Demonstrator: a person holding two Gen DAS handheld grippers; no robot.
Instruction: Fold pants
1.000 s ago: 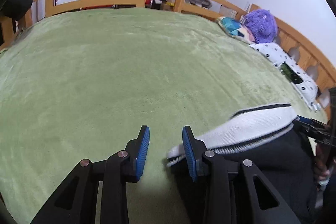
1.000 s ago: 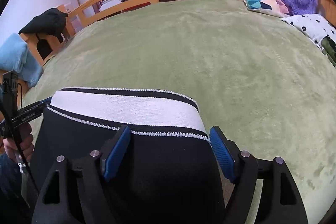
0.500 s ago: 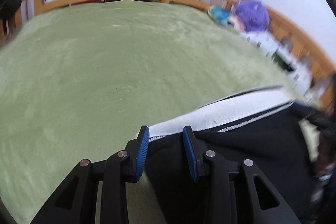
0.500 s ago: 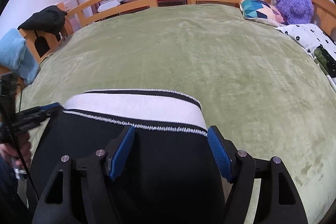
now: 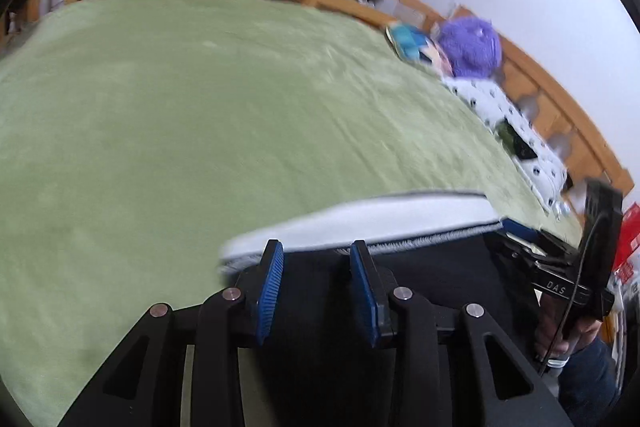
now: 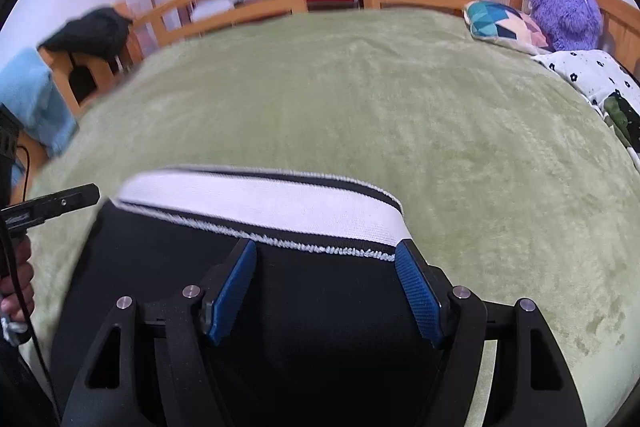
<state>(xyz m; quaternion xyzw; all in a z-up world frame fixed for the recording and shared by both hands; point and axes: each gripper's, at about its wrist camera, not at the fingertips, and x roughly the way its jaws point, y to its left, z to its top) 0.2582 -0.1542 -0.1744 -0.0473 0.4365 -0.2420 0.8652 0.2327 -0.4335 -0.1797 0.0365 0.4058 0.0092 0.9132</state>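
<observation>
The black pants (image 6: pixel 320 327) lie on the green bedspread (image 6: pixel 400 115), their white waistband (image 6: pixel 260 203) toward 12 o'clock. The right gripper (image 6: pixel 326 283) hovers over the cloth near the waistband's 3 o'clock end, jaws spread wide, its blue pads (image 6: pixel 230 291) apart from the fabric. The left gripper (image 5: pixel 318 275) sits at the opposite end, narrowly parted, with black cloth between its pads (image 5: pixel 270 287); whether it pinches cannot be told.
</observation>
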